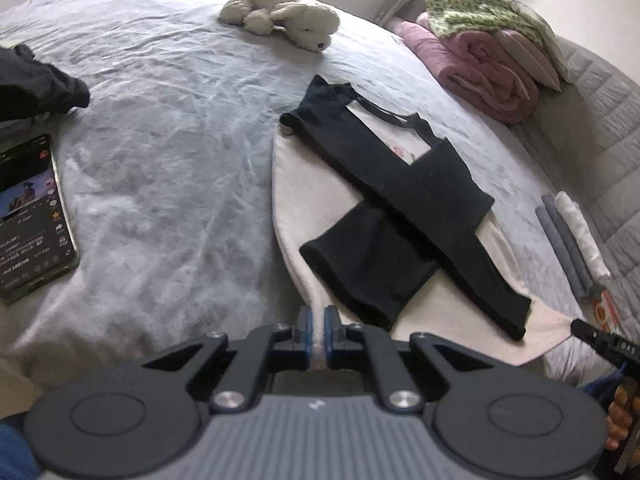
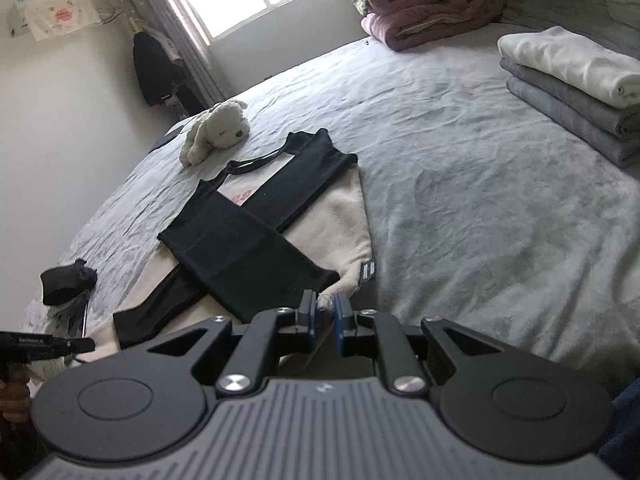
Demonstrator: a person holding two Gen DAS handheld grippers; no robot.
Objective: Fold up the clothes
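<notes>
The cream shirt (image 1: 304, 208) with black sleeves lies flat on the grey bedspread (image 1: 168, 152), both sleeves crossed over its chest, its hem pointing toward 6 o'clock in the left wrist view. The left gripper (image 1: 319, 314) is clenched on the hem's near-left corner — a thin strip of pale cloth shows between its blue pads, the jaws almost closed. The right gripper (image 2: 325, 309) pinches the other hem corner the same way, a small bunch of cream fabric caught between nearly shut jaws, just beside the black label (image 2: 368, 273). The likely trouble, as I judge it, is in lifting the hem toward the collar at 12 o'clock: the crossed sleeves rest loose on top and could slide off or bunch if the cloth rises unevenly. Each grip takes only a sliver of fabric, so a sharp pull might free one corner and skew the fold. The stuffed dog (image 1: 280, 16) at 12 o'clock sits near the collar — a long carry could brush it. A stack of folded towels (image 2: 576, 88) lies well apart at 2 o'clock in the right wrist view.
</notes>
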